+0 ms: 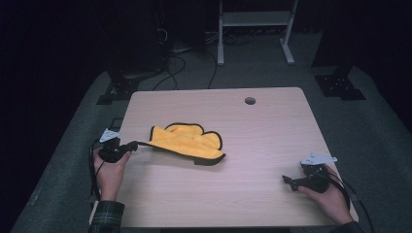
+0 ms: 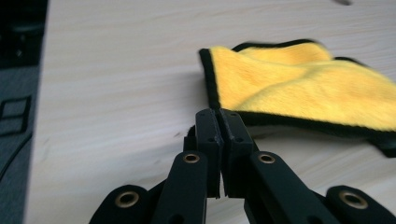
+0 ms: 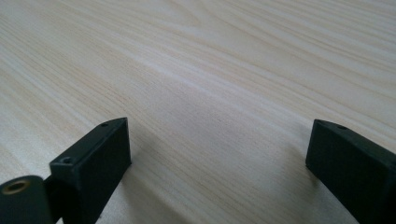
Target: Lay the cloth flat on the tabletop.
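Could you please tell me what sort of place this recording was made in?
Probably a lab or workshop recording station: a bare wooden table with a cable hole, loose cables on a grey carpeted floor, and a white metal stand behind, in a darkened room.

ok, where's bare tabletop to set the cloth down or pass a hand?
Bare wood runs from the yellow cloth right to the table edge, and along the near edge between it and the right gripper, which rests open. Far strip by the round hole is bare too. Crowded: left edge, where the left gripper pinches the cloth's corner.
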